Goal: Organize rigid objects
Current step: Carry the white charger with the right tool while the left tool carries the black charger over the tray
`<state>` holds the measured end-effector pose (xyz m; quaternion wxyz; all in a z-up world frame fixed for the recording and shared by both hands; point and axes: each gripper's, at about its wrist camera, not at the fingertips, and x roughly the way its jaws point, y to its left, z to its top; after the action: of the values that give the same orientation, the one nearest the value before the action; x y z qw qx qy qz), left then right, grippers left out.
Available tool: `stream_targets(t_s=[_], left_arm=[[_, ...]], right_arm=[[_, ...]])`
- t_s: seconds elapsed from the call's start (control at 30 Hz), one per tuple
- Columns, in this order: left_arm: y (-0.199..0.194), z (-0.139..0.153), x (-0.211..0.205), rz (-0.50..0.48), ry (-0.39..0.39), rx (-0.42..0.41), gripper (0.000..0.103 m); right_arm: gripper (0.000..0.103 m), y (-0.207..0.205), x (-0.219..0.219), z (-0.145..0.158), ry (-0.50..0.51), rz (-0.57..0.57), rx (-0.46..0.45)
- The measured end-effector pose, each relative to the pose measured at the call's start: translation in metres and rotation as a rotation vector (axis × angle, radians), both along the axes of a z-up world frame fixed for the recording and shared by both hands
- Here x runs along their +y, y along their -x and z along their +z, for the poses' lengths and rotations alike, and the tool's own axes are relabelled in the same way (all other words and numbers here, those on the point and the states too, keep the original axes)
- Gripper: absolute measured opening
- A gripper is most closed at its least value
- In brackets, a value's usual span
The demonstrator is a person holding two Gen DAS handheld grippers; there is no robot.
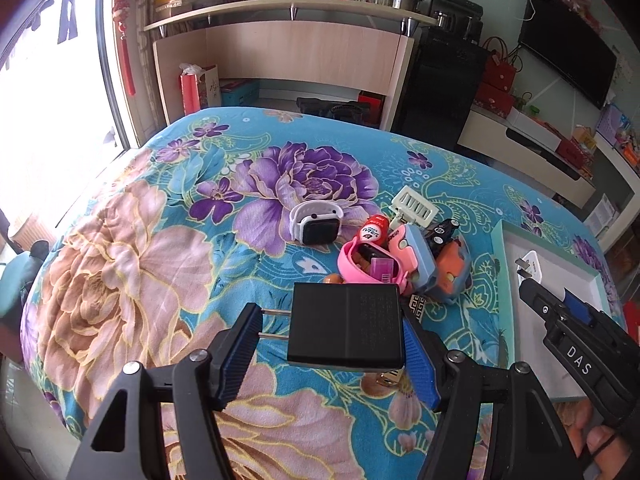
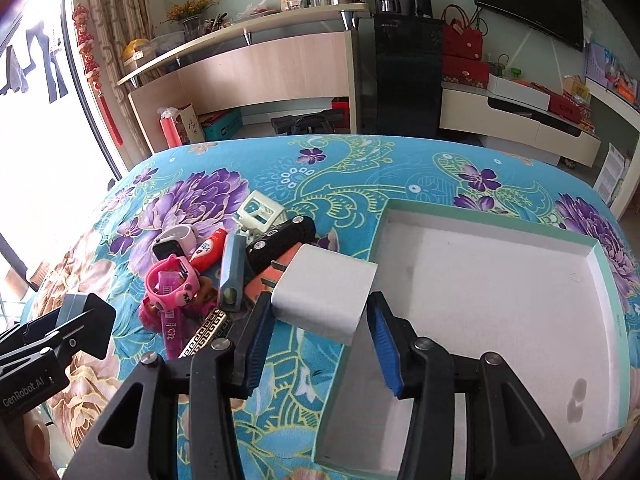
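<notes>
White plastic charger (image 2: 326,294), prongs at nine o'clock, clamped in right gripper (image 2: 320,340) above tray (image 2: 600,264) edge; grip sits low on its body, so it could pivot out. Black adapter (image 1: 346,324) pinched prongs-first in left gripper (image 1: 334,356): may twist loose. Toy pile (image 1: 400,256) at twelve o'clock.

two chargers (image 1: 346,326), two watches (image 1: 316,224), one tray (image 2: 600,264)

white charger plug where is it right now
The white charger plug is between the pads of the right tool in the right wrist view, at the left edge of the white tray, right of the toy pile.
</notes>
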<state>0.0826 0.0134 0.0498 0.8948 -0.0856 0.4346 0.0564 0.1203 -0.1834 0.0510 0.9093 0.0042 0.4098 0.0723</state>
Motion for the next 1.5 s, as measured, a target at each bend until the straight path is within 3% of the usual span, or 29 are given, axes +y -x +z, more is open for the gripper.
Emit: stream_targets(t_s=[0.33, 0.53, 0.8, 1.13, 1.5], left_arm=[[-0.036, 0.014, -0.087, -0.218, -0.047, -0.016, 0.070], [-0.056, 0.005, -0.148, -0.352, -0.070, -0.006, 0.070], [-0.078, -0.015, -0.207, -0.489, -0.043, 0.020, 0.070], [-0.109, -0.034, -0.232, -0.505, -0.014, 0.044, 0.070], [-0.114, -0.054, -0.243, -0.492, -0.025, 0.082, 0.071]], right_arm=[[0.049, -0.003, -0.077, -0.003, 0.073, -0.232, 0.011], [0.049, -0.005, -0.122, -0.015, 0.106, -0.379, 0.053], [0.049, 0.002, -0.165, -0.018, 0.109, -0.515, 0.054], [0.049, 0.001, -0.182, -0.029, 0.107, -0.552, 0.088], [0.049, 0.000, -0.188, -0.037, 0.093, -0.560, 0.116]])
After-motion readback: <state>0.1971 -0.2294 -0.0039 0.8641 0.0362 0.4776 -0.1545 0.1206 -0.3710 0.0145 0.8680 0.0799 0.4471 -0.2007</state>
